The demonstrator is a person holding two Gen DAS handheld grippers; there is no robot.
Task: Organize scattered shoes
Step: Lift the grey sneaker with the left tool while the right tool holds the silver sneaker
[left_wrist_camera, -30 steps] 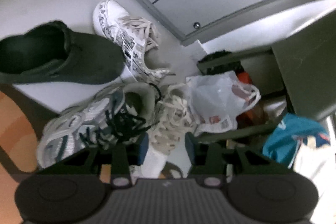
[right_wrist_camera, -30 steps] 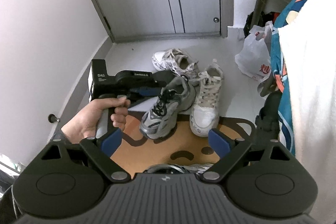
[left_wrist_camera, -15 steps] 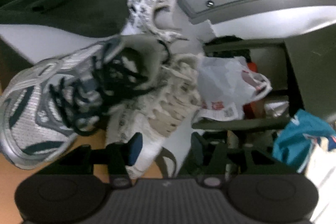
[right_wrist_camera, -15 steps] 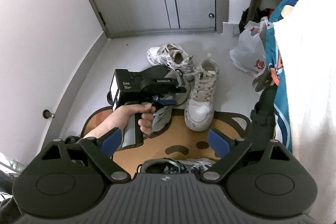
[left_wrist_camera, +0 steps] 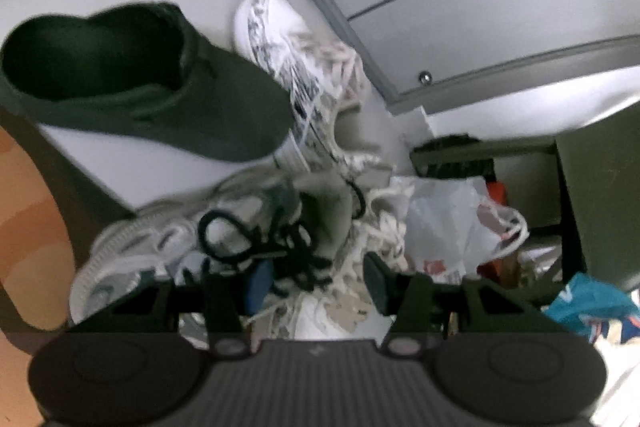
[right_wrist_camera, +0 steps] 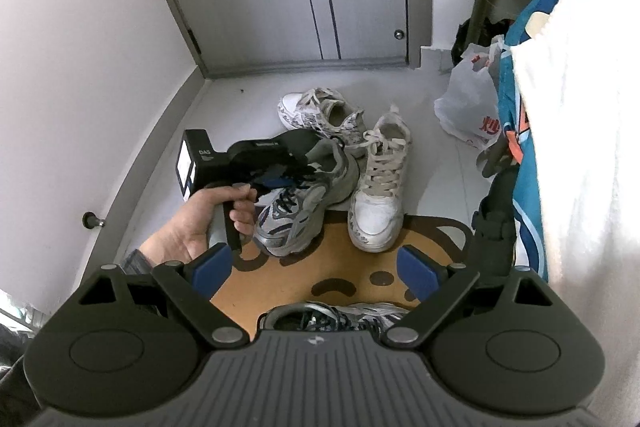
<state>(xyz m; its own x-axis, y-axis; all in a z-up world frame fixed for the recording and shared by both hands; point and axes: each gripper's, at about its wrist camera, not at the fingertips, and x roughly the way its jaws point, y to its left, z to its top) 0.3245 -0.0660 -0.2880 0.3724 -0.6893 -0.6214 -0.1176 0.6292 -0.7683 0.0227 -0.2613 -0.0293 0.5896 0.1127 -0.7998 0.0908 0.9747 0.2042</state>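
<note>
left gripper at the grey sneaker, right gripper waits above

the left gripper [left_wrist_camera: 312,277] is low over the grey sneaker [right_wrist_camera: 306,203], which lies with its toe on the orange mat [right_wrist_camera: 340,267] and its heel on the white floor [right_wrist_camera: 248,107]. its jaws stand about half open, on both sides of the black laces [left_wrist_camera: 256,247] and the tongue. the picture from this wrist is blurred, so i cannot tell if the pads already press on the shoe. a hand [right_wrist_camera: 200,223] holds this gripper by the handle.

the right gripper [right_wrist_camera: 314,269] is higher, with jaws wide apart and nothing between them. under it, at the near edge of the mat, a second grey sneaker [right_wrist_camera: 332,317] shows only in part.

just right of the first grey sneaker stands a white sneaker [right_wrist_camera: 380,183], toe on the mat. behind them a patterned white sneaker [right_wrist_camera: 320,113] lies on the floor, and a black shoe [left_wrist_camera: 140,83] is beside it. a white plastic bag [right_wrist_camera: 468,111] sits near the right wall, well apart from the shoes.
</note>
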